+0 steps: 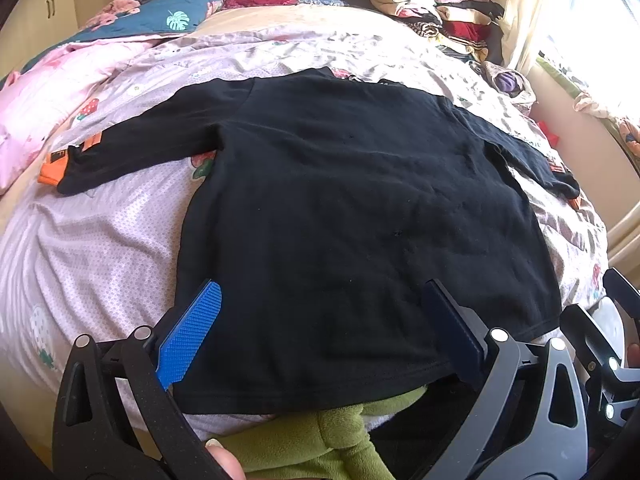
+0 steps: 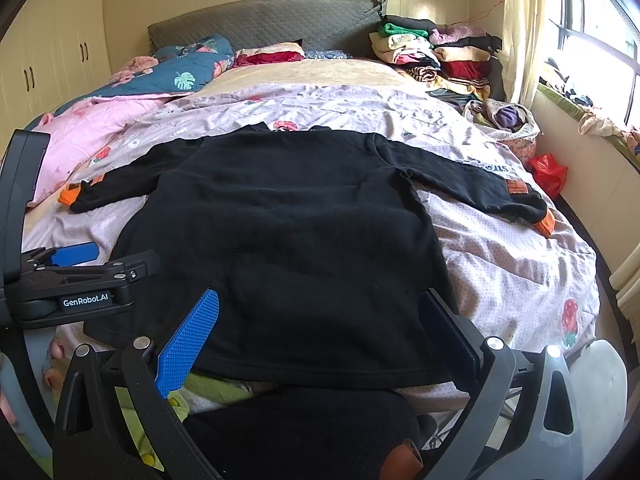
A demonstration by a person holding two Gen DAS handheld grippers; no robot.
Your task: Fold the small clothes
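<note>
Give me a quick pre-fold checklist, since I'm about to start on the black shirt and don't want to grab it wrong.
1. Black shirt spread flat on the bed: ok.
2. Both sleeves out to the sides, orange cuffs showing: ok.
3. Left gripper open over the hem: ok.
4. Right gripper open over the hem: ok.
5. Hem free of the green plush toy below it: not ok, it overlaps.
6. Either gripper touching fabric: cannot tell.

Black-framed left gripper (image 1: 320,332) with blue textured pads (image 1: 190,334), silver screws, "GenRobot.AI" marking.
</note>
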